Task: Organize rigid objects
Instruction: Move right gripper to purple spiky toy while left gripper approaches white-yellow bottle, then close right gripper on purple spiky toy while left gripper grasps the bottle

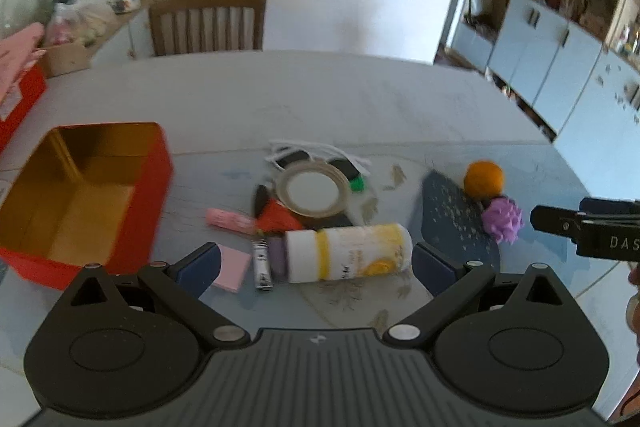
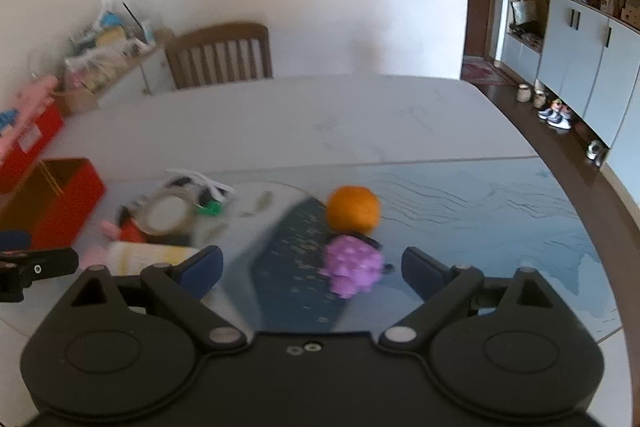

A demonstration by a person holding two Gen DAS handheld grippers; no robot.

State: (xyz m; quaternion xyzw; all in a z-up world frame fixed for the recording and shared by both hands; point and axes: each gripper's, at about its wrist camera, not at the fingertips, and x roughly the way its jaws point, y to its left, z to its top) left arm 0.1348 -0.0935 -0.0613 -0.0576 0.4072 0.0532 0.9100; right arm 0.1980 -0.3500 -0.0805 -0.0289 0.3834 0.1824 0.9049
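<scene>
Left gripper (image 1: pixel 316 261) released above white bottle (image 1: pixel 344 253) with blurred yellow label, right gripper (image 2: pixel 312 265) released over purple ball (image 2: pixel 352 267), "DAS" legible on its side, red box (image 1: pixel 120 195) on worktop (image 1: pixel 320 95)

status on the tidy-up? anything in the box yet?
Nothing done: the red box looks empty. Nothing in hand: left gripper is open over the white bottle, right gripper open over the purple spiky ball. Left: those, orange ball, tape roll, small clutter.
</scene>
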